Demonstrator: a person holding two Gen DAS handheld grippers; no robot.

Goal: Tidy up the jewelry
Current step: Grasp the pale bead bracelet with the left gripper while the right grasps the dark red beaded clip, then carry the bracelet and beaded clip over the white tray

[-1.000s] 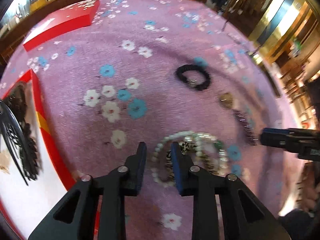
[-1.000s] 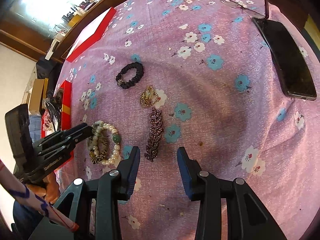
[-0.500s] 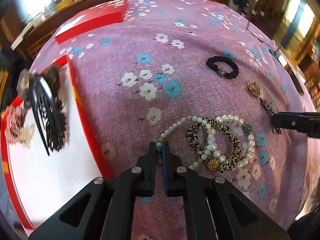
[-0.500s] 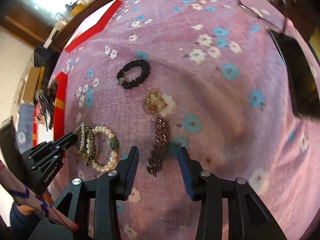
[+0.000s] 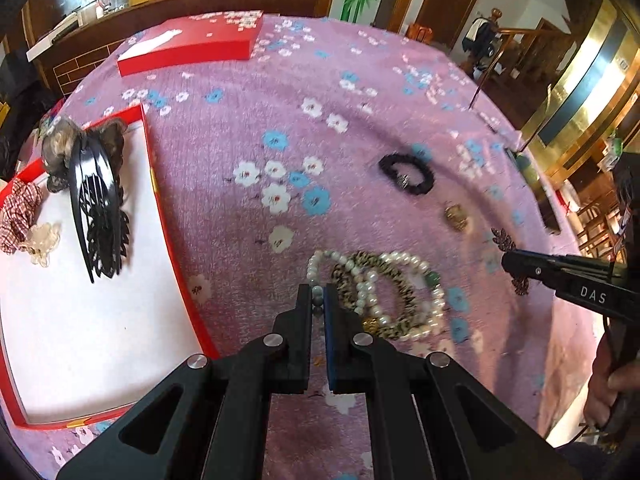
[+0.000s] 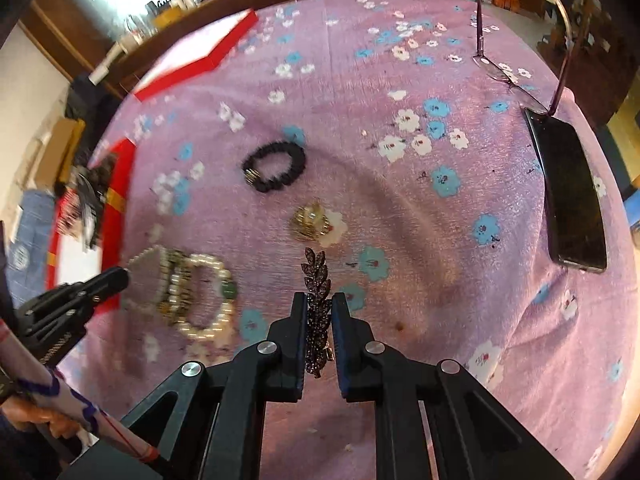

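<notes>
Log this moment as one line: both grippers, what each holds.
left gripper: shut on pearl bracelet | right gripper: jaws closing on leaf hair clip | red tray: awaiting both

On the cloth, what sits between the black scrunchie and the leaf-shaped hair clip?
A small gold brooch lies between the black scrunchie and the leaf-shaped hair clip; the right wrist view shows it clearest.

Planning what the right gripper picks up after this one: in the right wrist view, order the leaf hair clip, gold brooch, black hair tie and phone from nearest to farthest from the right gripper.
1. Leaf hair clip: between the closing jaws of the right gripper.
2. Gold brooch: just beyond the clip's tip.
3. Black hair tie: farther out, slightly left.
4. Phone: far right, near the table edge.
</notes>
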